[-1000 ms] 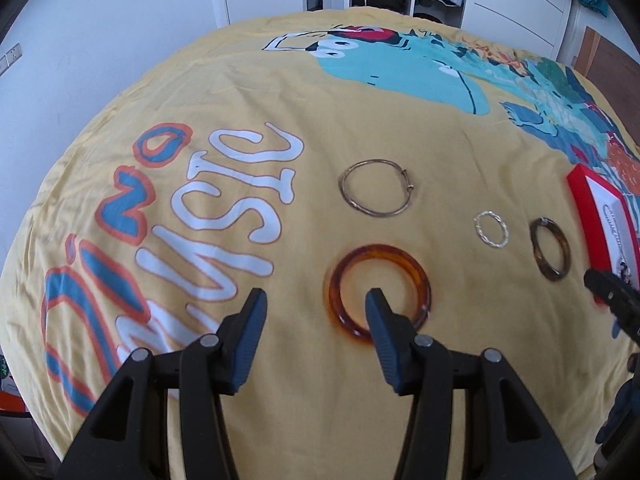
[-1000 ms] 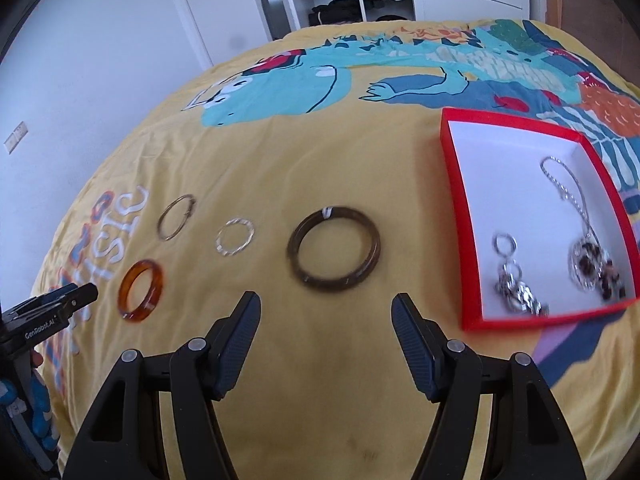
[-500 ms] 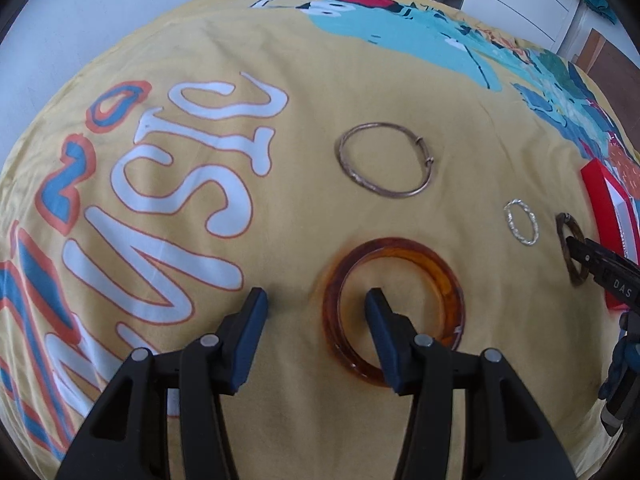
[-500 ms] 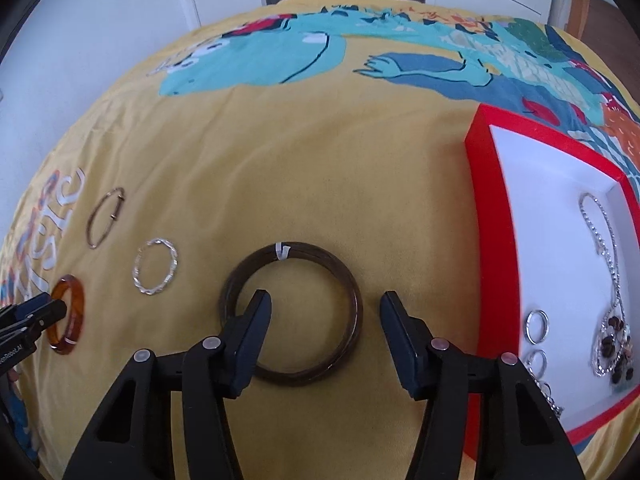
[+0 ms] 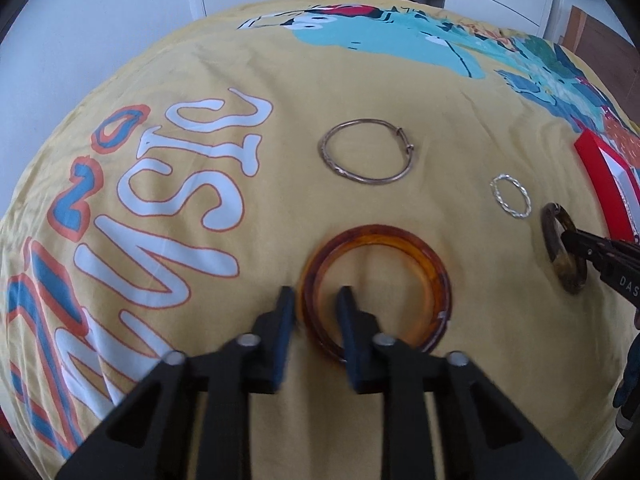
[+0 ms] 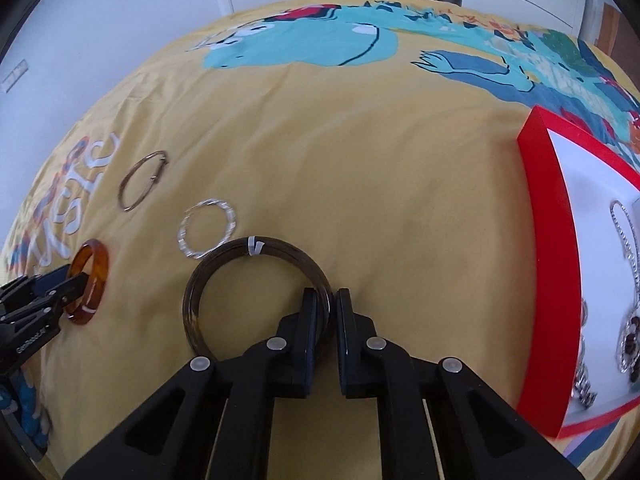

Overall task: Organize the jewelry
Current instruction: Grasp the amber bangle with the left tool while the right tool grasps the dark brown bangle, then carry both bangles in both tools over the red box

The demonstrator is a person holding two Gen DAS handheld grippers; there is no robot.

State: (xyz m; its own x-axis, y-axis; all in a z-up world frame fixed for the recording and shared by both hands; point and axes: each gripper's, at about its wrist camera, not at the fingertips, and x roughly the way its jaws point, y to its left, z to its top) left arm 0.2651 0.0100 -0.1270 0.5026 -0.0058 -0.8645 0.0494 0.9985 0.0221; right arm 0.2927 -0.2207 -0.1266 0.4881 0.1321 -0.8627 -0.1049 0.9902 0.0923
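Note:
An amber bangle (image 5: 376, 233) lies on the yellow bed cover (image 5: 240, 280). My left gripper (image 5: 316, 294) straddles its left rim, one finger inside the ring and one outside. Its jaws are closing and the pads touch the rim. From the right wrist view the same bangle (image 6: 96, 264) sits at the far left with the left gripper (image 6: 68, 284) on it. A dark brown bangle (image 6: 224, 260) lies in front of my right gripper (image 6: 327, 300), which is shut on the bangle's right rim. The left wrist view shows this dark bangle (image 5: 570, 280) and the right gripper (image 5: 572, 238) at the right edge.
A thin metal bangle (image 5: 362, 179) and a twisted silver ring (image 5: 498, 196) lie loose on the cover between the two bangles. At the right stands a red-rimmed white box (image 6: 548, 240) holding a chain with a pendant (image 6: 630, 336) and other silver pieces. Wardrobes stand beyond the bed.
Both grippers came down toward the bed cover. The left jaws narrowed around the amber bangle's rim. The right jaws shifted right and narrowed onto the dark bangle's right rim.

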